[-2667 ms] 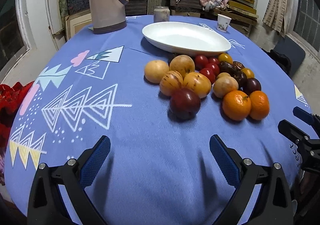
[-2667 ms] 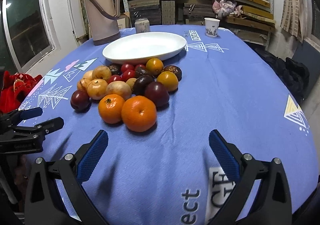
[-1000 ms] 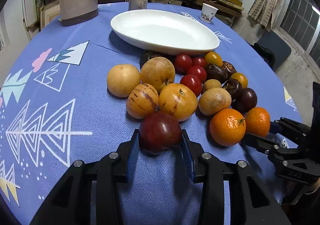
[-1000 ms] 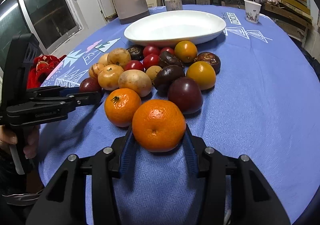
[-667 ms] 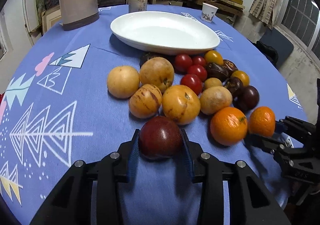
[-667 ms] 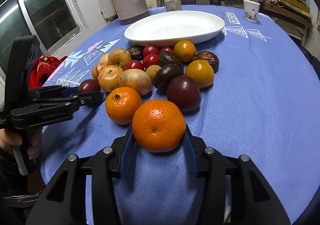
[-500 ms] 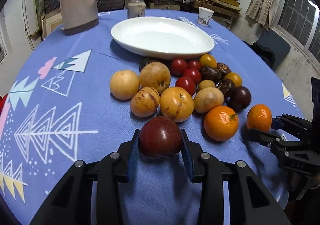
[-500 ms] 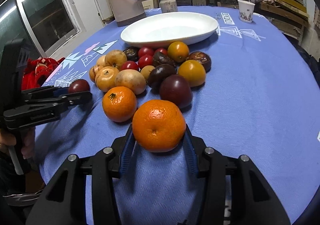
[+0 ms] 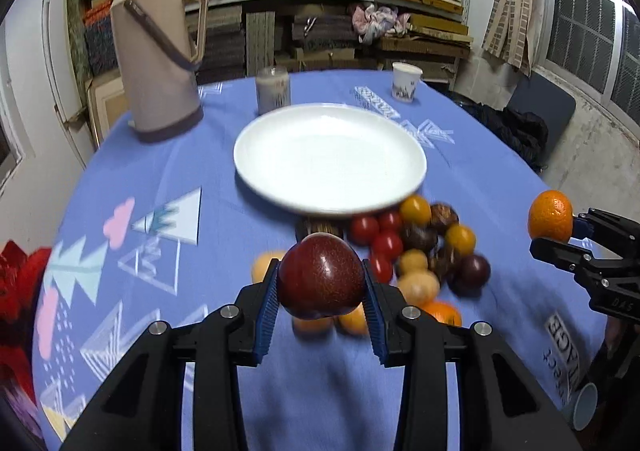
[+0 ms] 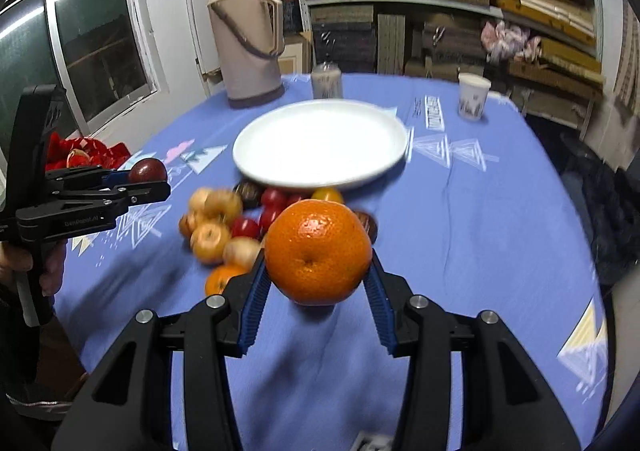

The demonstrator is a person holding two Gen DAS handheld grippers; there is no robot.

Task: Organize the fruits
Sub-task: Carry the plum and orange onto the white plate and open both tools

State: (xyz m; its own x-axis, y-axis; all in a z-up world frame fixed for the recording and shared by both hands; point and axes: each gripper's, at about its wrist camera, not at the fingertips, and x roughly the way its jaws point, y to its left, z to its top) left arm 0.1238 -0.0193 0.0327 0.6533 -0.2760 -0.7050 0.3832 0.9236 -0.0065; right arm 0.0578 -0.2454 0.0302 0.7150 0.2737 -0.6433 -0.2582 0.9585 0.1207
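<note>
Plum point(image 9: 320, 277) clamped in left gripper point(image 9: 320, 291); right gripper point(image 10: 316, 279) clasps orange point(image 10: 318, 251).

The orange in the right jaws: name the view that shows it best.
Right wrist view: the orange fills the centre, sharp, clamped between both jaws above the blue tablecloth. The left wrist view shows it small at the right edge.

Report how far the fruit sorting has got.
Done: nothing yet; the white plate holds no fruit. In hand: the left claw grips a dark red fruit and the right claw grips an orange, both lifted off the table. Left: the whole pile of fruit beside the plate.
</note>
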